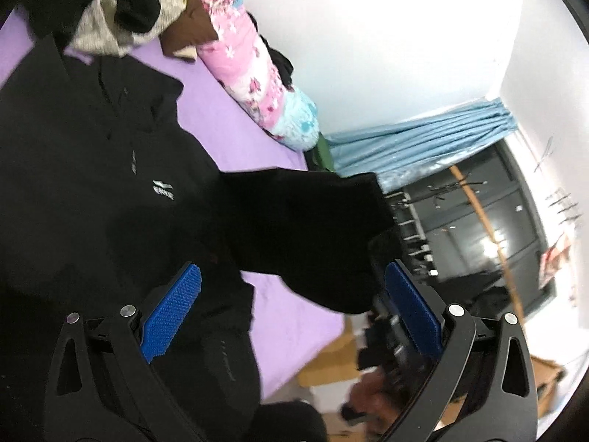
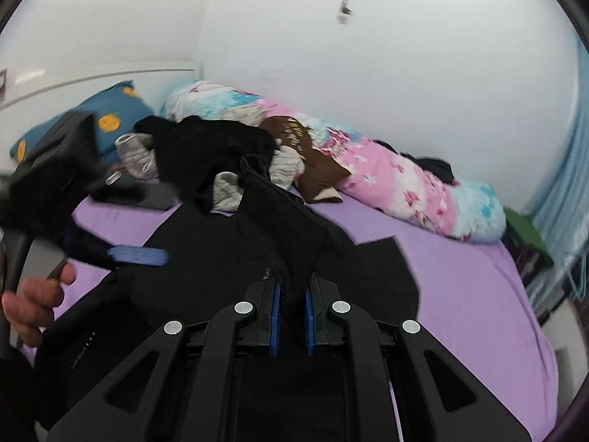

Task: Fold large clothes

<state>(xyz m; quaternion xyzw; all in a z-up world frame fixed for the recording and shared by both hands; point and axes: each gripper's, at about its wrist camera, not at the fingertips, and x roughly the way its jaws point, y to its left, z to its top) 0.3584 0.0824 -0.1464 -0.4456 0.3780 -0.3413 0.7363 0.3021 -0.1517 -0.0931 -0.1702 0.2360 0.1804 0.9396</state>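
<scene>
A large black jacket (image 1: 92, 202) with a small white chest logo lies spread on the purple bed sheet (image 1: 228, 121). One black sleeve (image 1: 305, 221) is lifted off the bed and stretches to the right. My right gripper (image 2: 292, 294) is shut on that sleeve (image 2: 283, 228), and the fabric stands up between its blue pads above the jacket (image 2: 221, 258). My left gripper (image 1: 291, 269) is open over the jacket's lower part, its blue pads wide apart with nothing pinched. The right wrist view shows it blurred at the left, one blue pad (image 2: 136, 256) showing, with a hand (image 2: 29, 302) on its grip.
A heap of black, grey and brown clothes (image 2: 221, 154) lies at the head of the bed. A rolled floral quilt (image 2: 405, 184) runs along the white wall, with a blue pillow (image 2: 110, 118) in the corner. Blue curtain (image 1: 423, 136) and wooden floor (image 1: 331, 361) lie beyond the bed edge.
</scene>
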